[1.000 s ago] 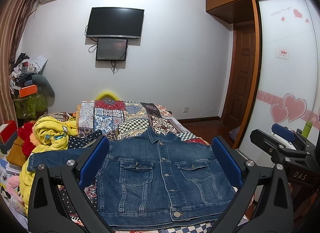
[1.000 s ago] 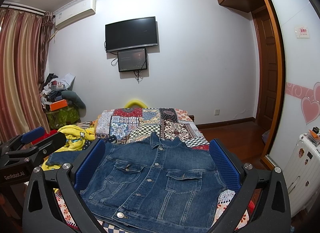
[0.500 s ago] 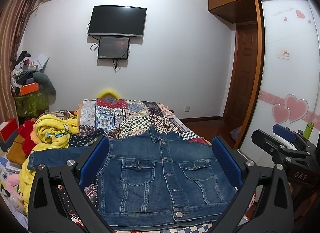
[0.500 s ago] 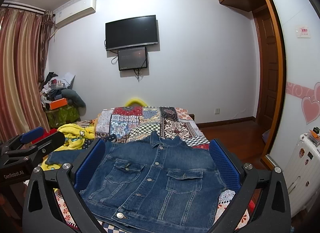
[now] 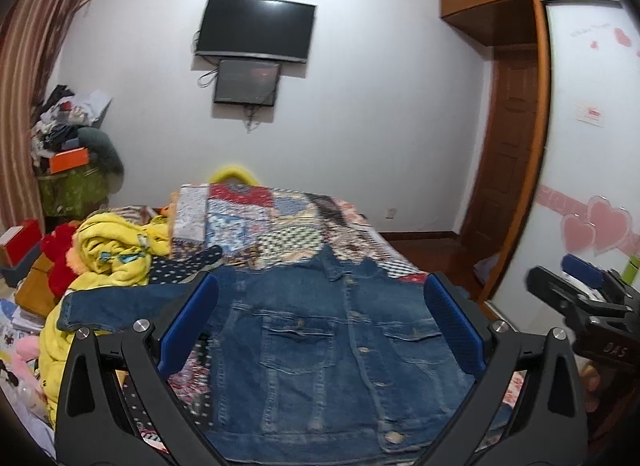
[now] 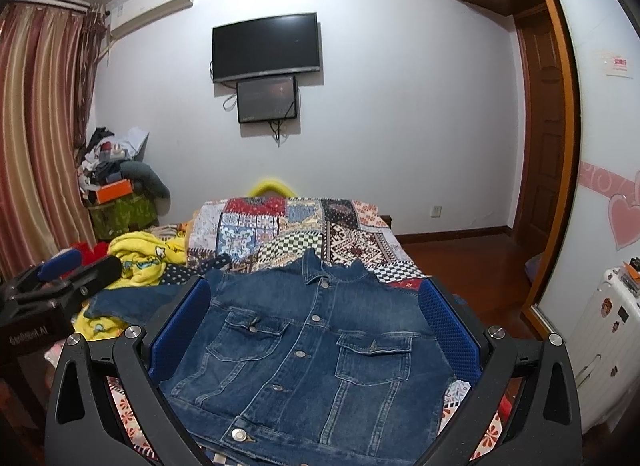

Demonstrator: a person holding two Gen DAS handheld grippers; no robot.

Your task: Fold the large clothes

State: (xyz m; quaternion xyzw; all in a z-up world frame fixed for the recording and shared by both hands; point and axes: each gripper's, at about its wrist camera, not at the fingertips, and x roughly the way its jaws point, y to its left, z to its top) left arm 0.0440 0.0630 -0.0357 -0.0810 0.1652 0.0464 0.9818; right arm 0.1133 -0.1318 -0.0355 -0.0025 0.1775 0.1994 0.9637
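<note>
A blue denim jacket (image 5: 332, 350) lies front up on the bed, buttoned, collar toward the far wall; it also shows in the right wrist view (image 6: 316, 350). One sleeve (image 5: 120, 306) stretches out to the left. My left gripper (image 5: 320, 322) is open and empty, held above the jacket's near hem. My right gripper (image 6: 316, 326) is open and empty too, also above the hem. The right gripper shows at the right edge of the left wrist view (image 5: 588, 306), and the left gripper at the left edge of the right wrist view (image 6: 48, 286).
The bed has a patchwork quilt (image 6: 304, 225). A yellow garment (image 5: 116, 250) and red plush lie at its left. Clutter with an orange box (image 6: 114, 191) stands in the far left corner. A wardrobe (image 5: 592, 145) and door are right; a white suitcase (image 6: 608, 346) stands near right.
The left wrist view has shifted and blurred slightly, so the left gripper is moving a little. The jacket lies as before and both grippers stay open.
</note>
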